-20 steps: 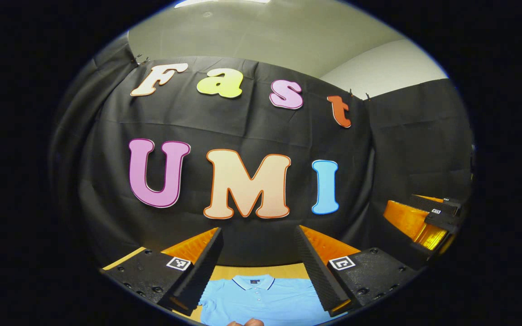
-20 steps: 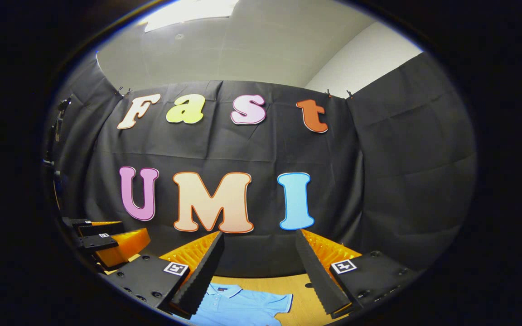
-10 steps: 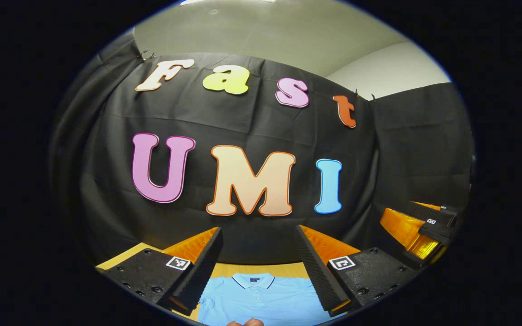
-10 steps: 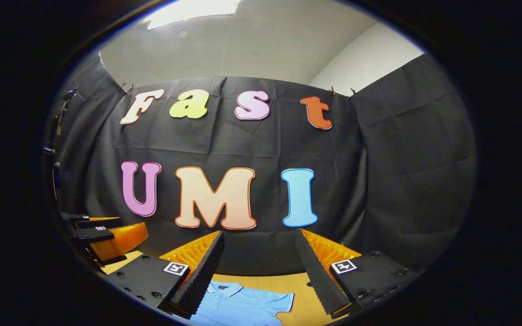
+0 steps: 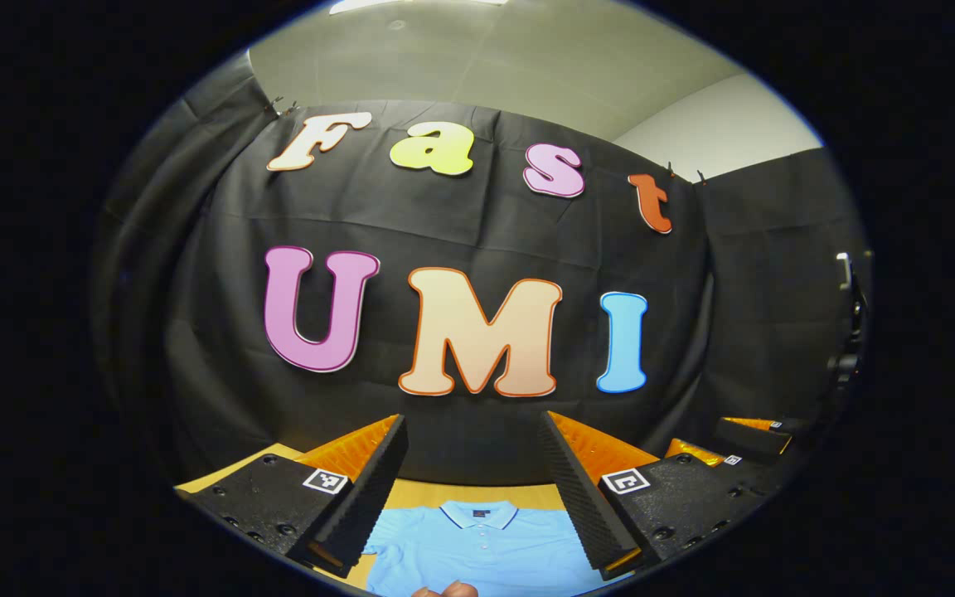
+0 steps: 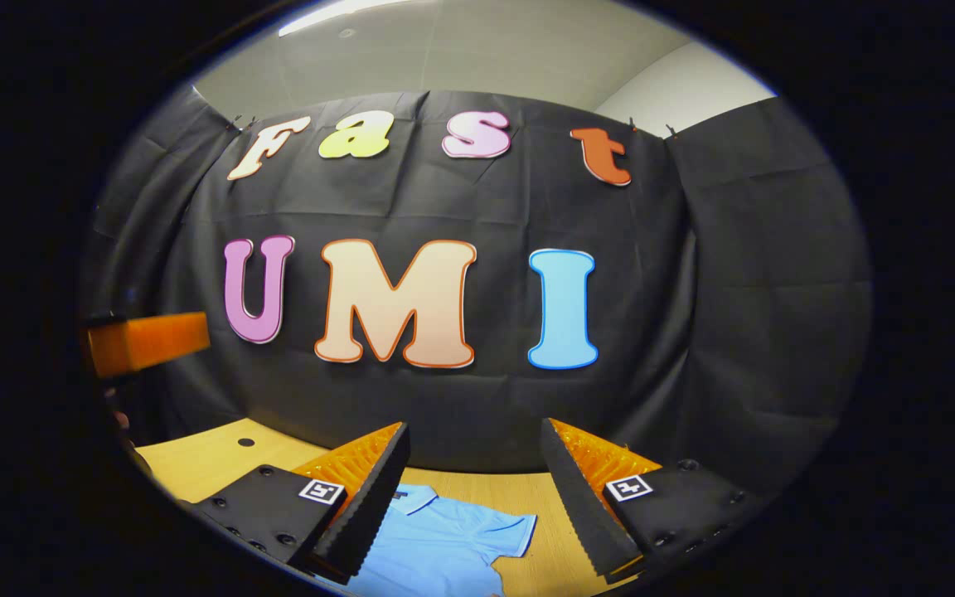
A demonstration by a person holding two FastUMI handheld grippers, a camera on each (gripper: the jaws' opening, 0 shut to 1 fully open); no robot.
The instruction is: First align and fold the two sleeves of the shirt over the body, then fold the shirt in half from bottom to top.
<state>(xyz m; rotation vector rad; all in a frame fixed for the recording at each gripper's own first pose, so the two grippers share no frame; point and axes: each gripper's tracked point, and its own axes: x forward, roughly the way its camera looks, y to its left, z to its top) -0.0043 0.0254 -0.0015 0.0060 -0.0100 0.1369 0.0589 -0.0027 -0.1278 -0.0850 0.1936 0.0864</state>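
I hold both tools wide open and empty above the bench [image 6: 220, 452], left tool [image 5: 472, 497] centred over the shirt [image 5: 477, 547] collar, right tool [image 6: 473, 506] nearer its right sleeve [image 6: 511, 531].

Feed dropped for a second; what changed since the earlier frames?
The right gripper tipped downward: more table and shirt show in its view. It has sunk lower in the left gripper view. Nothing grasped or released. The left gripper stays open over the flat, unfolded shirt.
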